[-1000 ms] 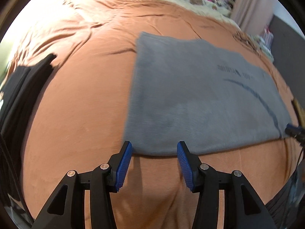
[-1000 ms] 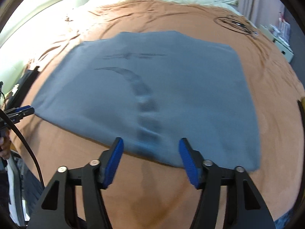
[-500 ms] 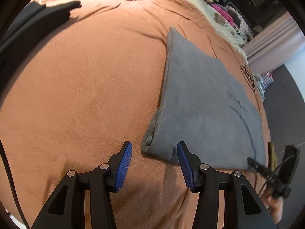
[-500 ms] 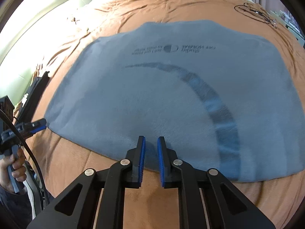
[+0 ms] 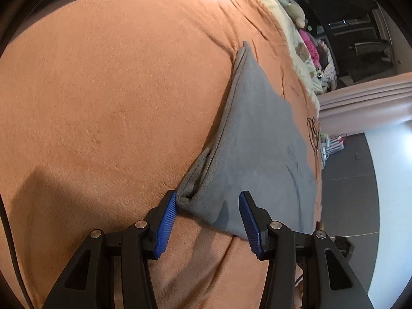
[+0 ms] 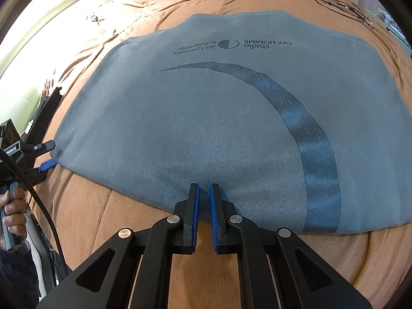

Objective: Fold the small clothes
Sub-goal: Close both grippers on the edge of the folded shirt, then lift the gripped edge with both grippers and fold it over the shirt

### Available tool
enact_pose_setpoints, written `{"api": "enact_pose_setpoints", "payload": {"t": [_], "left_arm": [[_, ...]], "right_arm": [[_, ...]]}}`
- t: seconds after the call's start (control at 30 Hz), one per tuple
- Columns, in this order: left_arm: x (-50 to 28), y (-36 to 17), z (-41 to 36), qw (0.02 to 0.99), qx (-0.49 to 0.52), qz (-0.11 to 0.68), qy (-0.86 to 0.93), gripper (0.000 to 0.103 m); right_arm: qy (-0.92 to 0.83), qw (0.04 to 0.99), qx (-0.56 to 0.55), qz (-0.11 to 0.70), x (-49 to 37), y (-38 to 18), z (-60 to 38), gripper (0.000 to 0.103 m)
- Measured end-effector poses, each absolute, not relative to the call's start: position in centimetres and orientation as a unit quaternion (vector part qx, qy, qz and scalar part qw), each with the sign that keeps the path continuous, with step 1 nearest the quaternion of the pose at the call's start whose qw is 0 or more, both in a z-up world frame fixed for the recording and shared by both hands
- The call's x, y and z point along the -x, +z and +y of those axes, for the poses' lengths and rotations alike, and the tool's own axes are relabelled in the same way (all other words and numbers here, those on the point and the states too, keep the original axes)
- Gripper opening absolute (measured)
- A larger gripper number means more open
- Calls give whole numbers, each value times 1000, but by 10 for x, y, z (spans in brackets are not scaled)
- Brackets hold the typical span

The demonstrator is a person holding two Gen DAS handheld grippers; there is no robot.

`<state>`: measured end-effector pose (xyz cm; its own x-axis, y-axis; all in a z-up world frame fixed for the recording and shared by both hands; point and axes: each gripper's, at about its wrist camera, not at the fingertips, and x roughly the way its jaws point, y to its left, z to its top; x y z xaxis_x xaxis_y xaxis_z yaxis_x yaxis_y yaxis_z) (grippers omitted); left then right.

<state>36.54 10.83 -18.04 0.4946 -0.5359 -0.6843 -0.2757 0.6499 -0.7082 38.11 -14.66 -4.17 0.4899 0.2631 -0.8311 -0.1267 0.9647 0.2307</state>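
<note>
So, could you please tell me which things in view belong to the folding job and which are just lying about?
Part of the job:
- grey garment, lying flat on the orange blanket
- right gripper, shut at the garment's near edge
- left gripper, open around its corner

Just lying about:
- black cable coiled on the blanket
- soft toys beyond the bed
</note>
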Motion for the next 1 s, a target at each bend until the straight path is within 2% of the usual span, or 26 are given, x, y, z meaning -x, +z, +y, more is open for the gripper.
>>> {"api": "enact_pose_setpoints", "payload": {"t": [0.2,0.33,0.43,0.6,1.0], "left_arm": [[-373,-177,101,774,394,489,-78,47],[-374,-179,99,780,382,492,-66,22],[-374,-181,100,778,384,493,-73,12],[-376,-171,99,786,384,478,-78,9],[-388,-111,87,790,413,424,-159,8]], "right_arm": [[118,861,-74,489,-372,-41,-155,5],[121,856,-76,496,-366,-38,-160,5],[123,859,-74,491,-364,-25,-162,5],[118,868,-71,477,-378,-10,-161,5],[126,852,-51,506,-386,-36,-135,5]]}}
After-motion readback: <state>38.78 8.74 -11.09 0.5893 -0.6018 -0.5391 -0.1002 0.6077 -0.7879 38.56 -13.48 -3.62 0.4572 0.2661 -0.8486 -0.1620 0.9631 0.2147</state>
